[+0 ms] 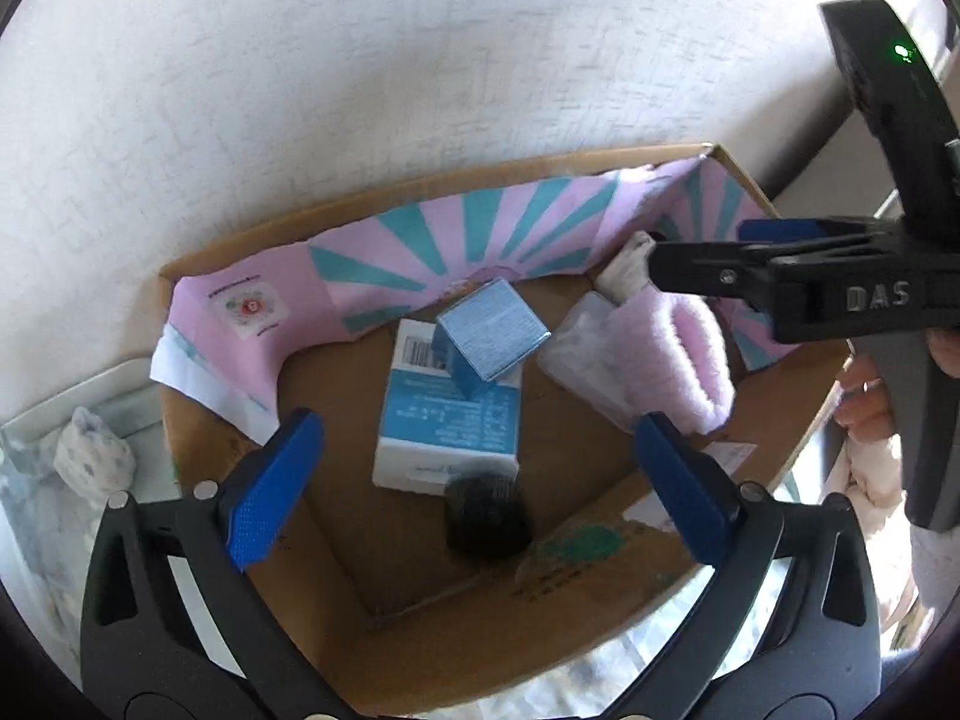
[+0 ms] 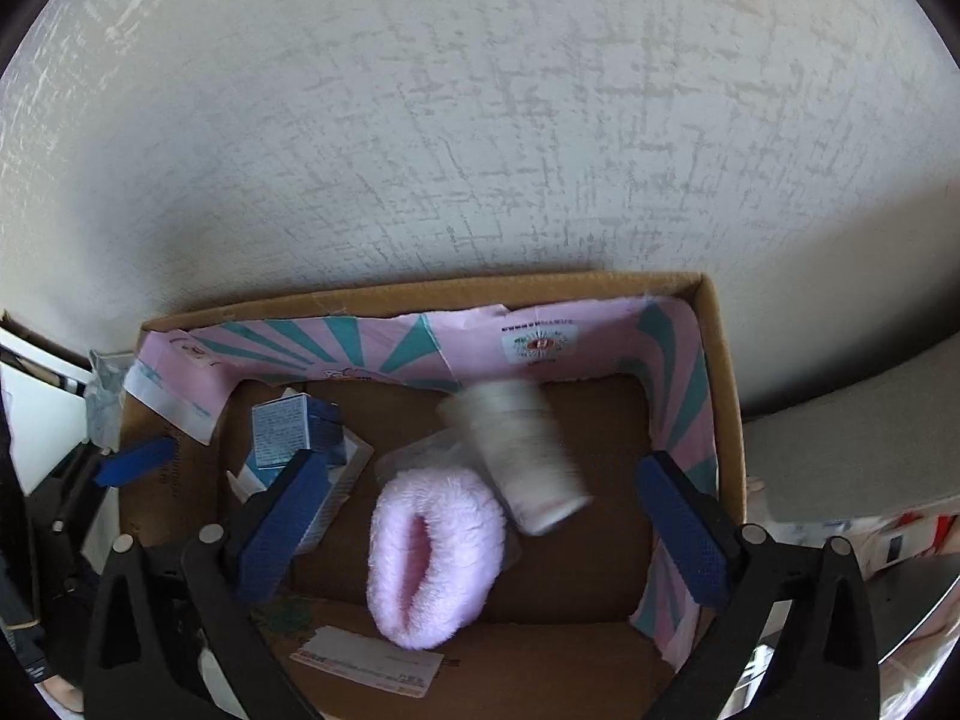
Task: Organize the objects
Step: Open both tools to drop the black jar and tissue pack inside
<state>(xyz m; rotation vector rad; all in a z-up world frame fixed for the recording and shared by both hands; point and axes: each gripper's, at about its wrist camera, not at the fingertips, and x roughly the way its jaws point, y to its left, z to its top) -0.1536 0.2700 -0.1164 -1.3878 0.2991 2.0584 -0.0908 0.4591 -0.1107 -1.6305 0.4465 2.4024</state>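
Note:
A cardboard box [image 1: 420, 648] lined with pink and teal paper holds several items. In the left wrist view a blue cube-shaped carton [image 1: 489, 333] lies on a white and blue carton [image 1: 447, 414], with a dark round object [image 1: 487, 516] in front and a fluffy pink item [image 1: 678, 354] at the right. My left gripper [image 1: 474, 486] is open above the box. My right gripper [image 2: 480, 531] is open above the fluffy pink item [image 2: 432, 552]. A blurred white cup [image 2: 519, 456] lies tilted next to it, between the fingers but apart from both. The right gripper shows in the left wrist view [image 1: 750, 264].
The box [image 2: 720, 360] stands against a textured white wall [image 2: 480, 120]. A white tray with a patterned cloth bundle [image 1: 90, 462] sits left of the box. A paper label [image 2: 372, 663] lies on the box's near flap. The blue cartons [image 2: 288, 429] lie at the box's left.

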